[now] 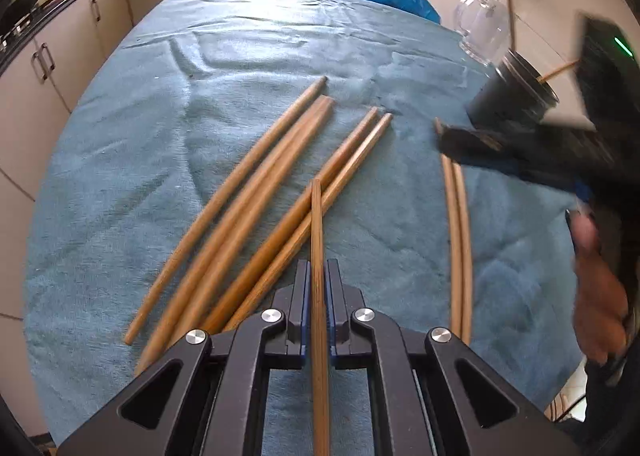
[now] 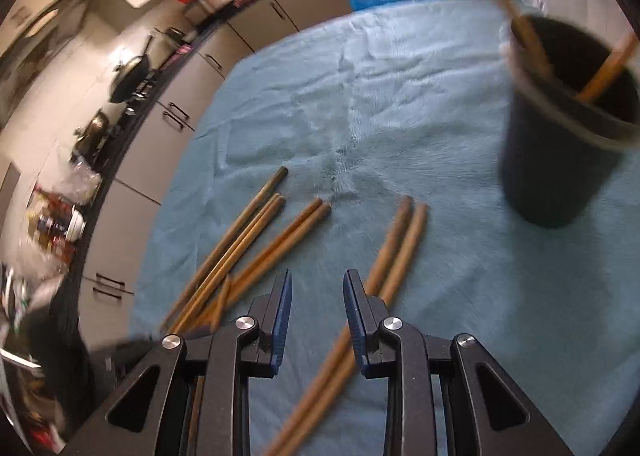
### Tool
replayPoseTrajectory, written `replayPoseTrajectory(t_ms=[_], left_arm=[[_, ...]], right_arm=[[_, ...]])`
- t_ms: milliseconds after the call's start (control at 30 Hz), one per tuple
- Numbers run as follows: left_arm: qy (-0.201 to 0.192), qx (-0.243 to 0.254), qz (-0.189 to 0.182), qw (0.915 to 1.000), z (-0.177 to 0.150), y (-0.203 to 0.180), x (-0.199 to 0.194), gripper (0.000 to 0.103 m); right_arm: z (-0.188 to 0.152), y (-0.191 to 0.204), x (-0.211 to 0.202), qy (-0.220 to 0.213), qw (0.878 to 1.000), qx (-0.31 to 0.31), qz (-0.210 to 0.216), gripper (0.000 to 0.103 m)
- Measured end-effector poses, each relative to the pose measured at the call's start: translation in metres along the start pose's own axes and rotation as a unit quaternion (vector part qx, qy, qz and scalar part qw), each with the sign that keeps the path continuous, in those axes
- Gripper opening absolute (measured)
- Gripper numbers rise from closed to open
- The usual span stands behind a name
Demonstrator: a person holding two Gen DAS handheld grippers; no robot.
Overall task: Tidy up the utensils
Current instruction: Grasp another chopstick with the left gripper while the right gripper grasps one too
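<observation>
Left gripper (image 1: 318,284) clamped tight on one wooden chopstick (image 1: 317,223), long axis running straight out between the pads, tip raised over the loose bundle of chopsticks (image 1: 256,207) on the teal cloth (image 1: 160,159); dark cup (image 1: 508,99) off to the upper right of that tip, well apart, already holding a couple of sticks; right gripper (image 2: 316,308) partly open, nothing between the jaws, poised just above a pair of chopsticks (image 2: 396,248) lying lengthwise toward the cup (image 2: 560,159); nearer to the cup, but empty; likely next: a carry rightward with the held stick tipped upright over the rim
</observation>
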State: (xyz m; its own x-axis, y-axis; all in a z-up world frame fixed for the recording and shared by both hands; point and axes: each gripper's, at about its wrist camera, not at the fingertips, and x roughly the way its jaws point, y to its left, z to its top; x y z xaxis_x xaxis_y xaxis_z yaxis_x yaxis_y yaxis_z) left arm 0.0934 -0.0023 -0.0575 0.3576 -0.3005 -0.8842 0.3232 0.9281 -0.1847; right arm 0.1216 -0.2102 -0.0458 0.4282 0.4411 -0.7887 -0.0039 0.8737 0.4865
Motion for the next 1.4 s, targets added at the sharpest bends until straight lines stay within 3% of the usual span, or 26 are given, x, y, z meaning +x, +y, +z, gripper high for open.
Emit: replayPoseTrajectory(t_ms=[167, 300, 333, 367, 467, 500, 667, 833, 1100, 1167, 1267, 1400], left_arm=[[0.003, -0.007, -0.002, 1.0, 0.009, 0.0, 0.006, 0.011], [-0.001, -0.007, -0.001, 1.0, 0.019, -0.005, 0.013, 0.015], [-0.003, -0.007, 0.001, 1.0, 0.019, -0.005, 0.013, 0.014], [-0.004, -0.01, 0.01, 0.9999, 0.02, -0.006, 0.014, 0.006], [-0.002, -0.009, 0.008, 0.9999, 0.014, -0.005, 0.012, 0.006], [-0.002, -0.011, 0.007, 0.9999, 0.01, -0.002, 0.01, 0.006], [0.008, 0.002, 0.008, 0.9999, -0.004, 0.001, 0.002, 0.006], [-0.004, -0.002, 0.034, 0.9994, 0.0, -0.009, 0.005, 0.006], [-0.008, -0.01, 0.038, 0.9992, 0.006, -0.011, 0.009, 0.006], [-0.006, -0.01, 0.036, 0.9993, 0.003, -0.01, 0.005, 0.006], [-0.004, -0.004, 0.019, 0.9998, -0.005, -0.01, 0.0, 0.006], [-0.013, -0.007, -0.002, 0.9999, -0.019, -0.003, -0.012, 0.006]], right_arm=[[0.015, 0.005, 0.036, 0.042, 0.998, 0.038, -0.016, 0.029], [0.026, 0.019, 0.044, 0.03, 0.998, 0.035, -0.053, 0.029], [0.029, 0.024, 0.046, 0.033, 0.997, 0.03, -0.067, 0.029], [0.032, 0.029, 0.048, 0.037, 0.996, 0.024, -0.081, 0.029], [0.034, 0.04, 0.05, 0.046, 0.992, 0.003, -0.119, 0.025], [0.033, 0.044, 0.051, 0.047, 0.991, -0.003, -0.122, 0.021], [0.04, 0.047, 0.056, 0.057, 0.989, -0.01, -0.134, 0.025], [0.045, 0.058, 0.062, 0.072, 0.986, -0.016, -0.151, 0.028], [0.04, 0.055, 0.064, 0.078, 0.982, -0.019, -0.173, 0.026], [0.043, 0.063, 0.071, 0.079, 0.977, -0.037, -0.196, 0.029], [0.047, 0.078, 0.082, 0.081, 0.968, -0.072, -0.226, 0.023], [0.05, 0.074, 0.079, 0.072, 0.974, -0.069, -0.205, 0.017]])
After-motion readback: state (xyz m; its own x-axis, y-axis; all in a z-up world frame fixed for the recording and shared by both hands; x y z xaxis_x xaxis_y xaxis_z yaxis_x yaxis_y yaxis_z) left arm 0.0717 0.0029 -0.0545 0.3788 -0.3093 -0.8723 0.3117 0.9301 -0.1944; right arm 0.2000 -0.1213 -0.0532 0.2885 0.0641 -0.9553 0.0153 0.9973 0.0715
